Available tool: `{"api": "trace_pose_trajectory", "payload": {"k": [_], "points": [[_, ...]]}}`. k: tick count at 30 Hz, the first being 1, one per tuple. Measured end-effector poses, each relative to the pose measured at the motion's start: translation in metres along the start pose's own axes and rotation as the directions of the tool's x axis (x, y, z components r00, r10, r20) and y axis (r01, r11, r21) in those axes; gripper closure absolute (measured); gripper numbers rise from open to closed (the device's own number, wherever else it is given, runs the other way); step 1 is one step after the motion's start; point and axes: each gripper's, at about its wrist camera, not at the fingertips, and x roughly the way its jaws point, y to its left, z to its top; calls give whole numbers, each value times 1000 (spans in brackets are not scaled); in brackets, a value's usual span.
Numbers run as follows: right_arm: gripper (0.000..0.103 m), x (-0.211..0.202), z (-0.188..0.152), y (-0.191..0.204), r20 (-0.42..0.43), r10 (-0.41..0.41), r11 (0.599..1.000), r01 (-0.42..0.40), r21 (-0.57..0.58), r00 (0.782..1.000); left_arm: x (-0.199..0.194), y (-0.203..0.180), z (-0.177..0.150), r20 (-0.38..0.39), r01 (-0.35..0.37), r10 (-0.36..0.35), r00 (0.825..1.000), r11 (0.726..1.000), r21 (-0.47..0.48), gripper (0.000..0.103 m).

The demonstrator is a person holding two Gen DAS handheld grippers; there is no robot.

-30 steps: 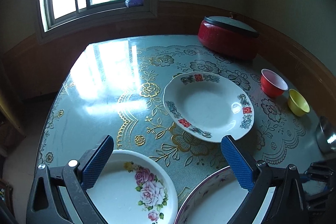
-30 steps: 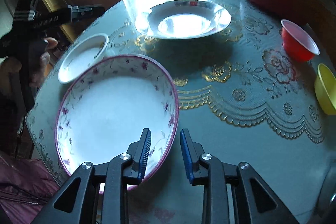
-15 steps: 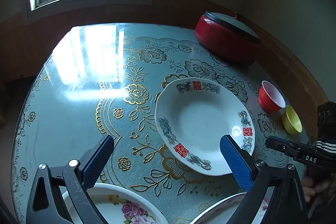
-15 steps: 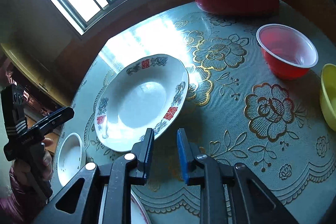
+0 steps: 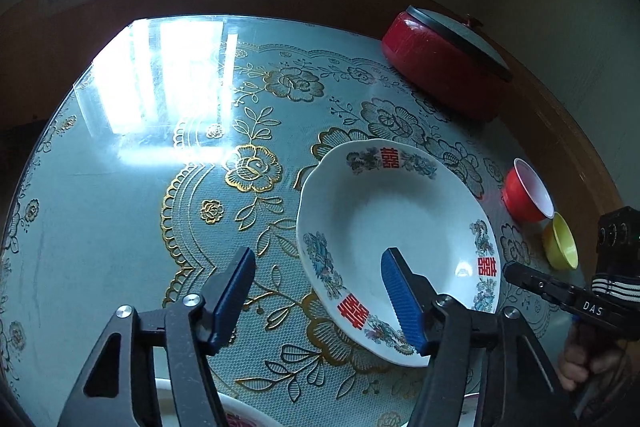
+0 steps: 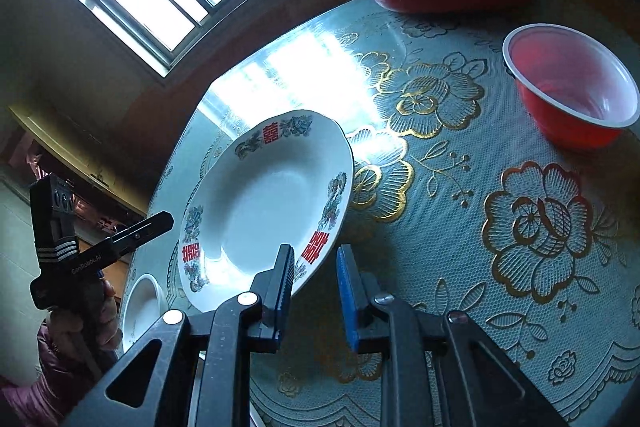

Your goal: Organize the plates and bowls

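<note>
A round table (image 5: 100, 195) under a glossy blue cover with gold flowers is carrying a white plate (image 5: 396, 251) with red characters near its middle. Beyond the plate, a lidded red pot (image 5: 440, 75) is sitting at the far edge; right of the plate, a red bowl (image 5: 528, 195) and yellow bowl (image 5: 562, 243) are standing just beside each other.

White deep plate (image 5: 396, 227) with red characters and floral rim, upright on the counter (image 5: 120, 207); red bowl (image 5: 527, 191) and yellow bowl (image 5: 561, 242) beside it, touching.
</note>
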Motion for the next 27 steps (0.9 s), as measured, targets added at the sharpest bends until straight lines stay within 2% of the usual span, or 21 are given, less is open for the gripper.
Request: {"api": "trace_pose_trajectory", "payload": {"k": [3,9,16,17,19,21,24,27], "points": [[82,4,3,-4,-4,10,1000,-10,15,1000,6,2,4,-20,11,-11,1000,1000,-17,53],[82,3,12,-9,20,12,1000,-12,28,1000,18,3,11,-39,15,-17,999,999,-33,53],[81,12,15,-14,-6,9,999,-8,40,1000,33,2,15,-59,31,-33,998,999,-38,54],[81,14,16,-15,-8,7,999,-7,40,1000,34,1,15,-64,45,-47,997,998,-33,62],[81,17,19,-15,-11,4,999,-3,43,1000,37,-1,15,-66,30,-31,997,999,-25,67],[81,20,19,-16,-15,8,999,-7,50,1000,37,3,15,-63,9,-11,998,1000,-29,81],[82,25,16,-19,-17,20,998,-19,58,1000,37,11,16,-74,37,-41,996,998,-56,83],[82,29,18,-15,-17,3,999,-3,35,1000,39,5,18,-73,6,-7,997,1000,-13,82]]}}
